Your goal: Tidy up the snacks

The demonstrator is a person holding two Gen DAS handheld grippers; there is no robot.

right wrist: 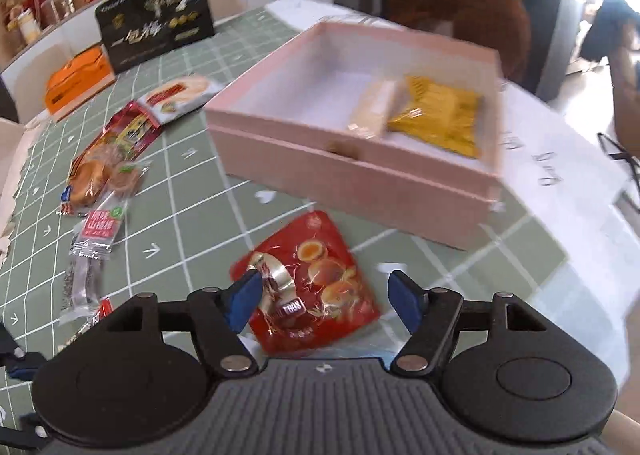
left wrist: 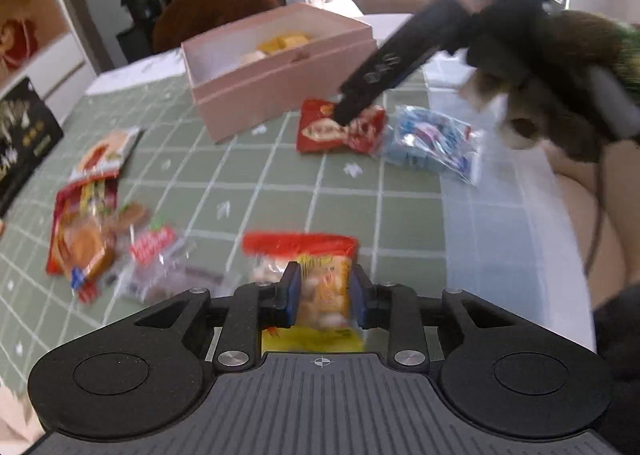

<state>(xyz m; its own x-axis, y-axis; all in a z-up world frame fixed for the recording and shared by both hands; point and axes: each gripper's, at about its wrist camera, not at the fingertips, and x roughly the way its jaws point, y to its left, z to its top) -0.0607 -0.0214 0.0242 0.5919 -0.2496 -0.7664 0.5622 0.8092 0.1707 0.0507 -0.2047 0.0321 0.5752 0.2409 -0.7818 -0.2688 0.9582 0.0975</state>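
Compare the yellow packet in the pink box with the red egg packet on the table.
The yellow packet lies inside the pink box; the red egg packet lies outside on the green cloth, between the right gripper fingers. Yellow is plain-looking; red shows pictured eggs. Both lie flat.

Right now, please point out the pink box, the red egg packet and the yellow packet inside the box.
pink box (right wrist: 352,183), right wrist view, front wall.
red egg packet (right wrist: 320,283), right wrist view, middle.
yellow packet (right wrist: 440,119), right wrist view, middle.
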